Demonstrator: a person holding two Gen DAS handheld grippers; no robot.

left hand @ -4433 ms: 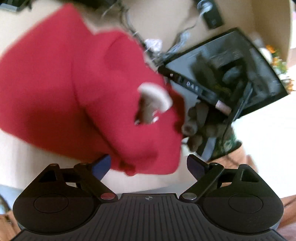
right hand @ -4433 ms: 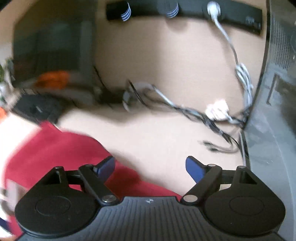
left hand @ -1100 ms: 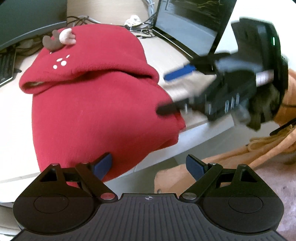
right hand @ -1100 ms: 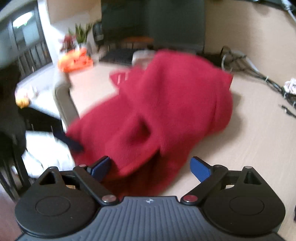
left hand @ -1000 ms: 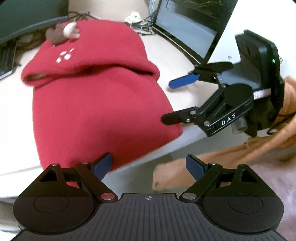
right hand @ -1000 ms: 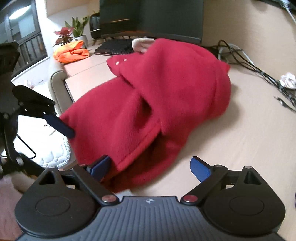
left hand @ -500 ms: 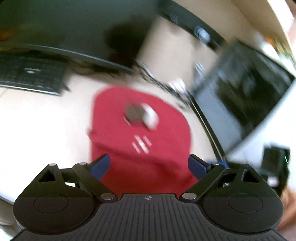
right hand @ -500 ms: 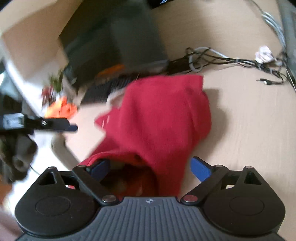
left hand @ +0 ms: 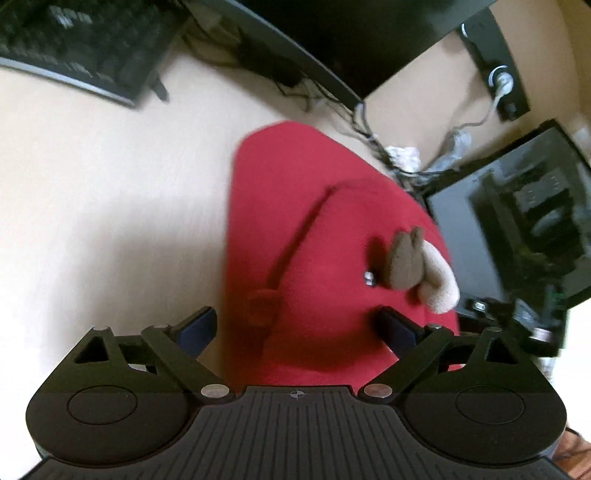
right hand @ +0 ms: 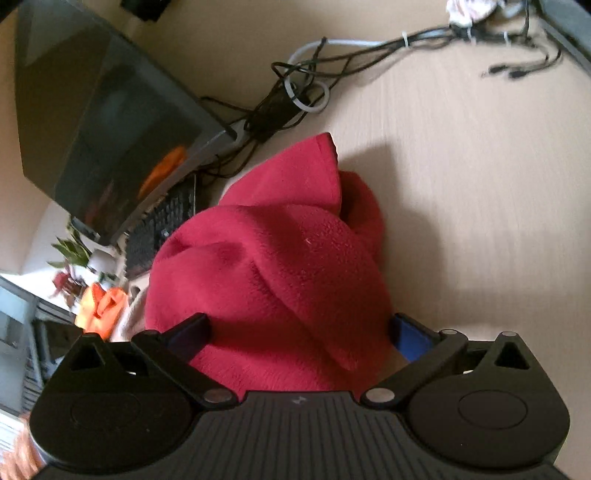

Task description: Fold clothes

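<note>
A red fleece garment (left hand: 325,236) lies bunched on the pale desk (left hand: 92,192), with a brown and cream plush ear (left hand: 417,269) on its hood. In the left wrist view my left gripper (left hand: 299,326) hovers open just above the garment's near part, its blue pads wide apart. The right wrist view shows the same red garment (right hand: 280,266) as a folded heap with a sleeve or hood flap on top. My right gripper (right hand: 299,332) is open over its near end, with the cloth spanning the gap between the pads but not pinched.
A black keyboard (left hand: 85,40) and a dark monitor (left hand: 354,33) stand behind the garment. A tilted dark screen (left hand: 517,229) is at the right. Tangled cables (right hand: 314,85) run across the desk (right hand: 480,184). Orange cloth (right hand: 101,306) and a potted plant (right hand: 74,254) sit at the left.
Both grippers have swung from beside the desk edge to above the garment, looking down on it. The garment stays heaped in place; both grippers remain open.
</note>
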